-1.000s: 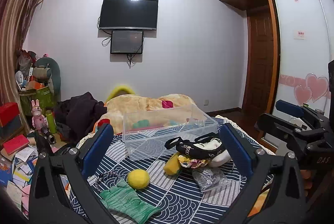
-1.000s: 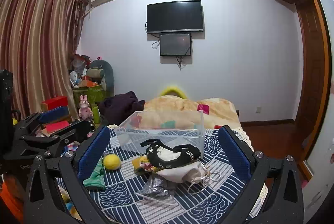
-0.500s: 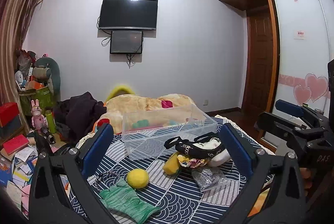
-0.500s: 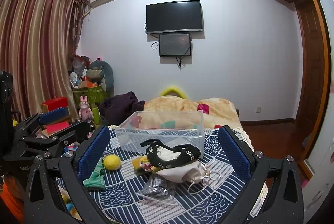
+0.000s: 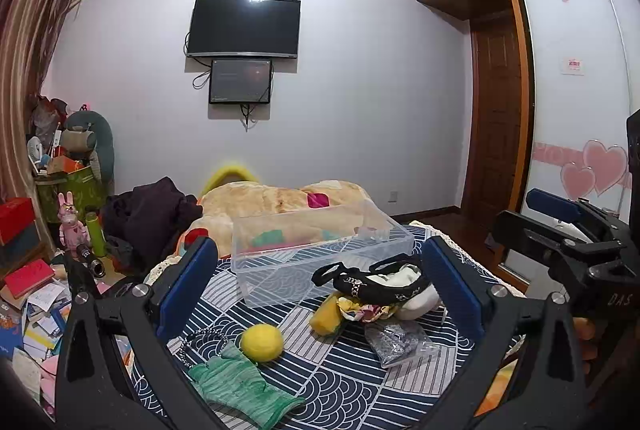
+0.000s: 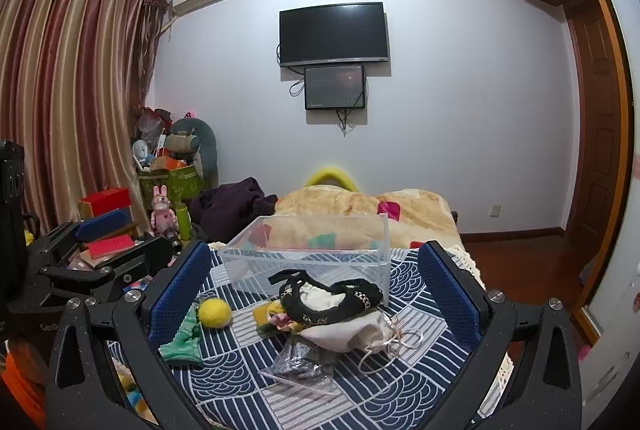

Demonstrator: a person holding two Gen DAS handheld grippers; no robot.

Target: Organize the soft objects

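Both grippers hover over the near end of the bed, each with its 2 blue-padded fingers spread wide and nothing between them. Ahead of the left gripper point(image 5: 320, 282), framed by its fingers, a clear plastic bin point(image 5: 320, 254) sits on the blue-and-white patterned bedspread point(image 5: 352, 370), with nothing I can make out inside it. Nearer to that gripper than the bin lies a small heap: a black strappy item point(image 5: 372, 282) on top of a white cloth bag point(image 5: 416, 304) and a floral scrap, with a yellow soft piece point(image 5: 326, 316) just beside it on the left. A yellow ball point(image 5: 262, 342) rests toward the left finger, and a green knit glove point(image 5: 244, 388) lies closest to the tool, touching a beaded chain. A clear packet with grey contents point(image 5: 396, 344) lies toward the right finger. From the right gripper point(image 6: 318, 286), the same heap sits straight ahead, the white bag's drawstring looping toward its right finger, the ball and glove close to its left finger, the bin beyond. The left gripper shows at that view's left edge, off to the side.
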